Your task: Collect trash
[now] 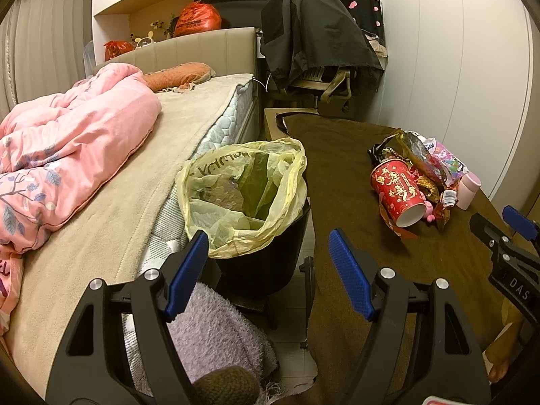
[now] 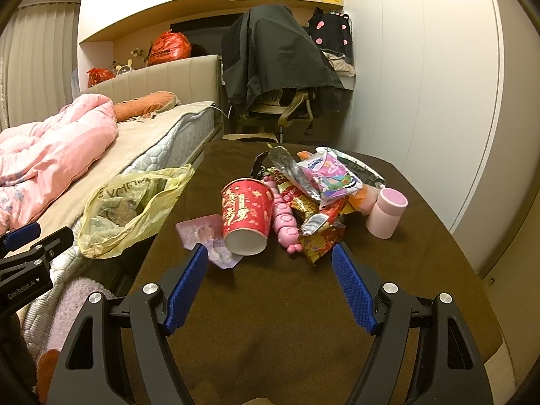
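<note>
Only rightward: pink toy (image 2: 286, 222) beside cup (image 2: 246, 216)

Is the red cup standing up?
No, the red cup lies tipped over on the brown cloth, its open mouth facing the camera.

I saw blue, fine-textured pads on black arms on my left tongs (image 1: 268, 273) and my right tongs (image 2: 270, 285). The bench (image 2: 270, 320) wore a dark brown cloth. The paper cup (image 2: 246, 217) was red with gold characters and a white inside. Beside it lay a pink toy (image 2: 287, 224), a pale pink bottle (image 2: 386, 214) and glossy wrappers (image 2: 324, 175) in pink, red, gold and silver. The bin (image 1: 266, 266) was black, lined with a translucent yellow bag (image 1: 243, 195). The quilt (image 1: 67, 155) was pink with blue-grey leaves.
</note>
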A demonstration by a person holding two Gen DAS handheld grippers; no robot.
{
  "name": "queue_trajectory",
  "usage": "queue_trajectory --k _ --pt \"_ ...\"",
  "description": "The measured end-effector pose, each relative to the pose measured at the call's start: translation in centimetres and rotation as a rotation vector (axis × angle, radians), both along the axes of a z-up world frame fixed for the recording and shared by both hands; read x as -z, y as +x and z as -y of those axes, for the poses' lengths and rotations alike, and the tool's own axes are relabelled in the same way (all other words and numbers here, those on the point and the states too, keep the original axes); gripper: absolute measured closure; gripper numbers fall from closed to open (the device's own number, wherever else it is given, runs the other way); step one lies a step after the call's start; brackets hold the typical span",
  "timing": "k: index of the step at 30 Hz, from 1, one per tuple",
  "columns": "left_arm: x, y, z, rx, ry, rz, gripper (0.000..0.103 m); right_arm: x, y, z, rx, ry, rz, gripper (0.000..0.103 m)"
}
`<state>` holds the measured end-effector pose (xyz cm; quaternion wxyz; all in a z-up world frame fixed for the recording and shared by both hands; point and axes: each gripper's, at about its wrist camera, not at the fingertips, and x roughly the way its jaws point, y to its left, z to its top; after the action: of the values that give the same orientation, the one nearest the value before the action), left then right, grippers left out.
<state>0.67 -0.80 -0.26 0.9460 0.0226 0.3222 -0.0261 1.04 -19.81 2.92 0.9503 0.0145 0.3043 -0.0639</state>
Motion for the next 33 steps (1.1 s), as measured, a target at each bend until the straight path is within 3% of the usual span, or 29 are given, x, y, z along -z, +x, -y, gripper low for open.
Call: queue_trajectory --k 7,13,18,21,23,28,33 --pt "0.3 3.1 2.0 0.082 -0.057 -0.028 0.033 -0.2 1.7 4.1 0.062 -0.019 -0.002 0.031" --pt "-0.9 6.7 5.5 0.178 -0.135 -0.057 0.030 -1.0 3.5 10.2 0.125 0.015 -0.018 0.031" --pt "-2.1 9.6 7.7 0.231 -0.165 0.011 0.028 -1.4 5.6 14.8 0.153 0.012 0.000 0.031" --pt "-1.5 11.7 9.4 0.277 -0.180 -0.039 0.028 -0.8 7.1 16.7 0.155 0.010 -0.007 0.031" --pt "-0.5 12.8 10.6 0.319 -0.161 -0.087 0.028 -0.4 8.4 17.7 0.129 0.003 -0.009 0.031" --pt "0.0 13.9 12.2 0.362 -0.146 -0.106 0.028 -0.2 12.6 19.8 0.011 -0.083 -0.014 0.031" --pt "-1.7 15.8 13.9 0.408 -0.095 -0.075 0.028 1.3 18.8 23.9 -0.160 -0.001 -0.123 0.031"
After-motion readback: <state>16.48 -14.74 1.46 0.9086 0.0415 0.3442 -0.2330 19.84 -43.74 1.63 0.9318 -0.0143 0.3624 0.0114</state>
